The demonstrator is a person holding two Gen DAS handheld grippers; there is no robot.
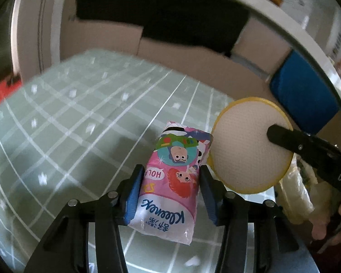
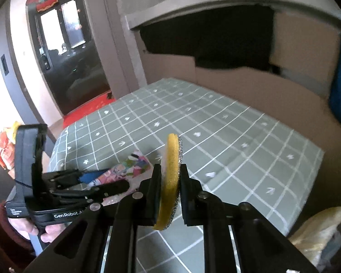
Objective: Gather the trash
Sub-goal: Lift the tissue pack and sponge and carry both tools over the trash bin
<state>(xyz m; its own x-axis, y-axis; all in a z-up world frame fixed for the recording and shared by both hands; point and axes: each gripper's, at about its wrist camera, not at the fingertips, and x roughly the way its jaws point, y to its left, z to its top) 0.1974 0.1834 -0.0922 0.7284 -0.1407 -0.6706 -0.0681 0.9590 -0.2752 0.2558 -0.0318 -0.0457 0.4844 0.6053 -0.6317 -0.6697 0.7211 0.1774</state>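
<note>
Left gripper (image 1: 170, 191) clamped on the pink Kleenex tissue pack (image 1: 174, 179), blue pads pressing both long sides. The pack's far end sticks out past the fingertips and its near end hangs back between the fingers. It looks clear of the table, not resting on it.

Right gripper (image 2: 170, 182) clamped on the round yellow sponge pad (image 2: 170, 170), held edge-on and upright; jaws nearly together, one on each flat face. One face is pale mesh, the other silver scrubber. In the left wrist view the disc (image 1: 250, 145) sits just beside the tissue pack's right edge, touching or nearly so; cannot tell which.

Both grippers are side by side over the near edge of the table with the green grid cloth (image 2: 216, 125). The cloth surface ahead is open all the way to the far edge.

Boundaries:
- Far side: cardboard box (image 2: 250, 86) wall right against the table's far edge, dark cloth draped over its top.
- Far right: blue item (image 1: 304, 95) against the box.
- Left: table edge drops off toward the doorway and the red mat (image 2: 88, 111).
- Near right: crumpled pale plastic bag (image 2: 320, 227) just off the table corner.

A hand (image 2: 43, 227) with a dark red sleeve grips the left handle.
</note>
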